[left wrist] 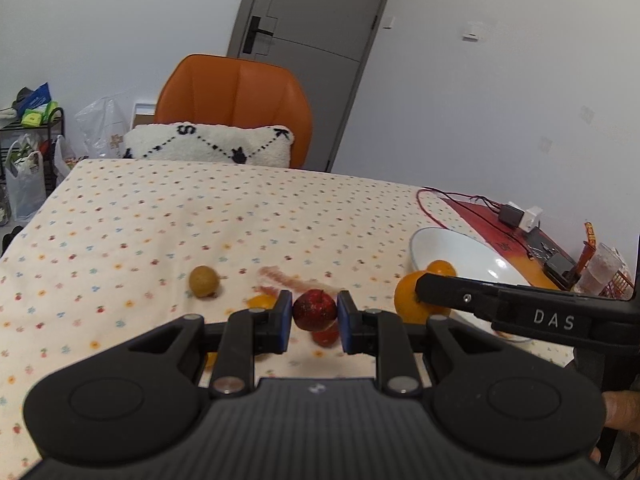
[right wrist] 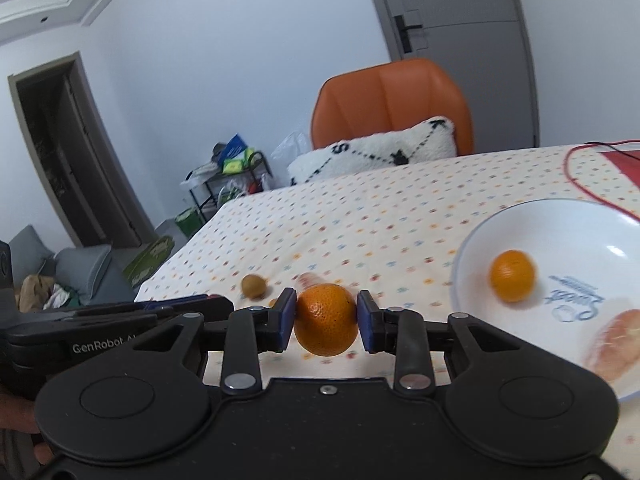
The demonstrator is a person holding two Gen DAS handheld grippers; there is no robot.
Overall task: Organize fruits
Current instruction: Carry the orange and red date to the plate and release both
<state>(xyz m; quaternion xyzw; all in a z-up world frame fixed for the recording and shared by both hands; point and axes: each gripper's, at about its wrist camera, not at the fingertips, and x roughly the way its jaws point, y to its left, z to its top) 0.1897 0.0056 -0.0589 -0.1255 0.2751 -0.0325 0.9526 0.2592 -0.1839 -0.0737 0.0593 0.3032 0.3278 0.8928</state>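
My left gripper (left wrist: pixel 314 312) is shut on a dark red fruit (left wrist: pixel 315 309) held above the tablecloth. A red fruit (left wrist: pixel 326 336) and a small orange (left wrist: pixel 262 302) lie below it; a brown kiwi (left wrist: pixel 204 281) sits to the left. My right gripper (right wrist: pixel 326 318) is shut on an orange (right wrist: pixel 326 319), also seen in the left wrist view (left wrist: pixel 412 300). The white bowl (right wrist: pixel 580 220) on the right holds a small orange (right wrist: pixel 513 276) and a pink peeled piece (right wrist: pixel 618 340). The kiwi (right wrist: pixel 253 285) also shows in the right wrist view.
An orange chair (left wrist: pixel 236 92) with a white cushion (left wrist: pixel 212 142) stands at the table's far edge. A red mat with cables and small electronics (left wrist: pixel 520 220) lies at the right beyond the bowl. A pinkish blurred strip (left wrist: pixel 288 278) lies on the cloth.
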